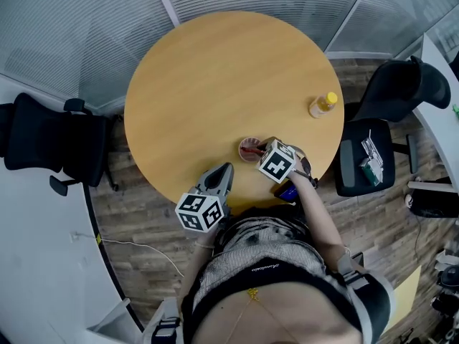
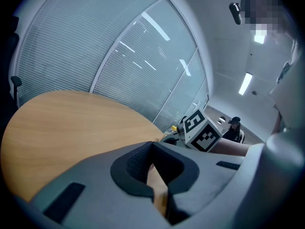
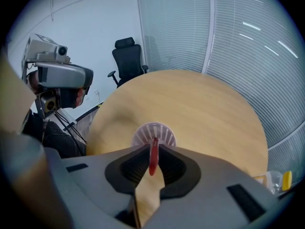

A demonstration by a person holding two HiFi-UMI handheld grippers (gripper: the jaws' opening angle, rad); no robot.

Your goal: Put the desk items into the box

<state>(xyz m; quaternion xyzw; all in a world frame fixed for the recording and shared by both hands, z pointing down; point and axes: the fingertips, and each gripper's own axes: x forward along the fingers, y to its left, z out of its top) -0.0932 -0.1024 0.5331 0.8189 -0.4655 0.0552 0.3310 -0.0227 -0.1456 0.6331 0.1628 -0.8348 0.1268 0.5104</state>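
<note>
A small white mesh cup (image 1: 249, 149) stands on the round wooden table (image 1: 215, 84) near its front right edge. My right gripper (image 1: 259, 151) is right at it, shut on a slim red thing (image 3: 153, 157) that rises out of the cup (image 3: 153, 133). From the right gripper view, the red thing sits pinched between the pads of that gripper (image 3: 153, 149). My left gripper (image 1: 226, 169) hovers over the table's front edge, left of the cup. Its jaws (image 2: 151, 152) meet with nothing between them. A clear bottle with a yellow cap (image 1: 323, 104) stands at the table's right edge.
A black office chair (image 1: 50, 145) stands left of the table. Another (image 1: 380, 120) stands at the right with small items on its seat (image 1: 371, 160). Glass walls with blinds (image 1: 86, 34) curve behind the table. A blue thing (image 1: 289, 190) shows under my right hand.
</note>
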